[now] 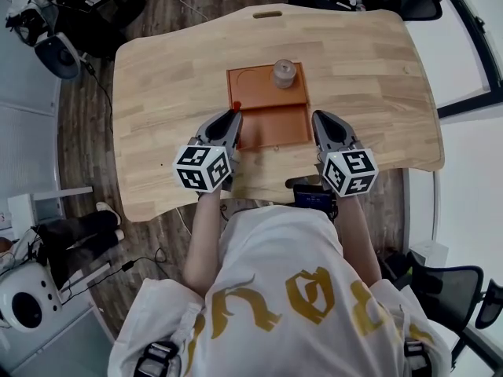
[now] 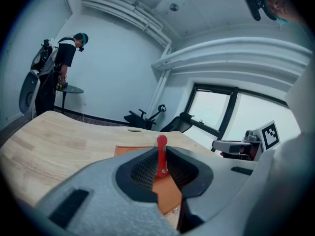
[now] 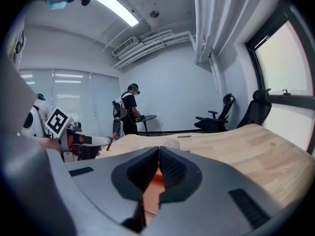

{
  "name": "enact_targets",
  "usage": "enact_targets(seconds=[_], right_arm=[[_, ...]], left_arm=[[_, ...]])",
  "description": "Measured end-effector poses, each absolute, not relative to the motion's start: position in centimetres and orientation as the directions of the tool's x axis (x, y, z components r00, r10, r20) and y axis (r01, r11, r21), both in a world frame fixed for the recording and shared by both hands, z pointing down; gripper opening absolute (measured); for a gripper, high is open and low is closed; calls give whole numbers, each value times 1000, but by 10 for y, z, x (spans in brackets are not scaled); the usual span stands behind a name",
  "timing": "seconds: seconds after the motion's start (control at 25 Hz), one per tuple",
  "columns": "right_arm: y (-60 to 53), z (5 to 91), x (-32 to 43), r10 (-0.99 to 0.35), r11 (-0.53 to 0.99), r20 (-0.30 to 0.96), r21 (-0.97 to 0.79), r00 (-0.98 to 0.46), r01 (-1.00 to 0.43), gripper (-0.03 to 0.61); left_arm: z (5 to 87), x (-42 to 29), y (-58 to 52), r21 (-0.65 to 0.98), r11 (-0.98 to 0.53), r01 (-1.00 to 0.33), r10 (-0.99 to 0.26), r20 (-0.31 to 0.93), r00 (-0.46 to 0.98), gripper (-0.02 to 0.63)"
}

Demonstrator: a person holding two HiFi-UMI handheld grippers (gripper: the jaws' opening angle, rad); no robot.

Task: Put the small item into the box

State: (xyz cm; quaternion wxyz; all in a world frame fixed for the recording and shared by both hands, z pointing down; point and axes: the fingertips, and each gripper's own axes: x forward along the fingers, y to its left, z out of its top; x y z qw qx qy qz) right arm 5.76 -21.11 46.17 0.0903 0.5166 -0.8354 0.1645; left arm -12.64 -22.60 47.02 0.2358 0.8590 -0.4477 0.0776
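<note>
- Left gripper (image 1: pixel 233 119) is pinching the small item (image 2: pixel 161 154), a thin red strip held upright between the ribbed pads, with its rounded top poking above the tips. In the head view the strip sits at the 9 o'clock edge of the box (image 1: pixel 275 129).
- You can treat the strip as light, stiff and probably plastic. It looks narrow and smooth, so it could pivot or slide in the pads. Your hold is on its lower half, which seems the right place. Keep the squeeze steady until the strip is over the tray.
- Your desk (image 1: pixel 169 77) is pale, jointed wood with visible grain and rounded corners.
- The box lies flat at the desk's middle, at 12 o'clock from you. It is orange, rectangular and matte, and it is open as two shallow halves, one behind the other. The near half is bare and looks like the easier target.
- A clear jar (image 1: pixel 284 73), small, rounded and translucent, stands on the far half at about 1 o'clock. It is likely to tip if you knock it.
- Your right gripper (image 3: pixel 158 166) has its jaws pressed together with nothing between them. Its tip is at the box's 3 o'clock edge.
</note>
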Motion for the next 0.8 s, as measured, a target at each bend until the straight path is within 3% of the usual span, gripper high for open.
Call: enact_targets(seconds=[0.8], right_arm=[[-210, 508, 59, -787, 415, 414, -193, -457, -889, 12]], left_arm=[[524, -117, -213, 358, -478, -802, -660, 456, 597, 52]])
